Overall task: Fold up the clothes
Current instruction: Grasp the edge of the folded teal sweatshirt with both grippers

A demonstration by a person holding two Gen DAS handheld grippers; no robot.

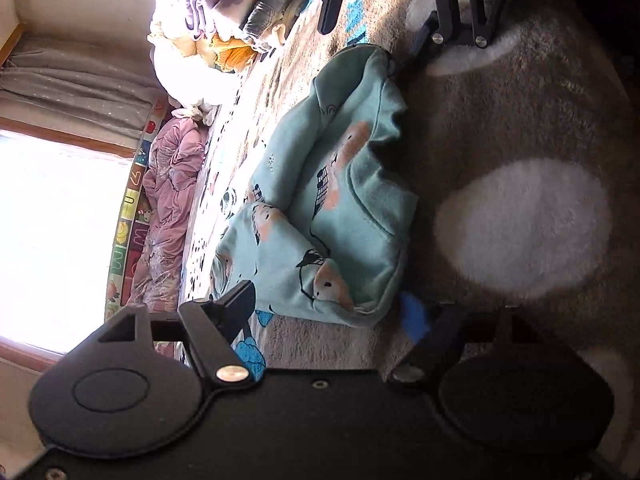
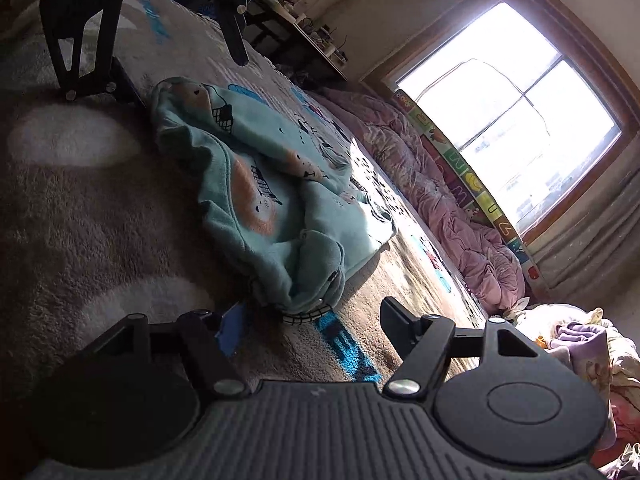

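A teal garment (image 1: 332,200) with printed animals lies bunched and partly folded on a plush brown rug (image 1: 500,120) with white patches. My left gripper (image 1: 326,314) stands open at one end of it, and the fabric's edge lies just ahead of and between the two tips, with no pad pressing on it. At the far end, my right gripper (image 1: 380,28) is low over the rug. In the right wrist view the same garment (image 2: 272,184) runs away from my right gripper (image 2: 314,324), which is open with the near bunched end between its tips. The left gripper (image 2: 180,68) stands open beyond.
A pile of folded and loose clothes (image 1: 224,20) lies at the rug's far side. It is also in the right wrist view as the clothes pile (image 2: 580,344). A pink quilt (image 2: 440,200) and an alphabet mat (image 2: 472,176) run under the bright window (image 2: 512,112). A cluttered shelf (image 2: 304,32) stands behind.
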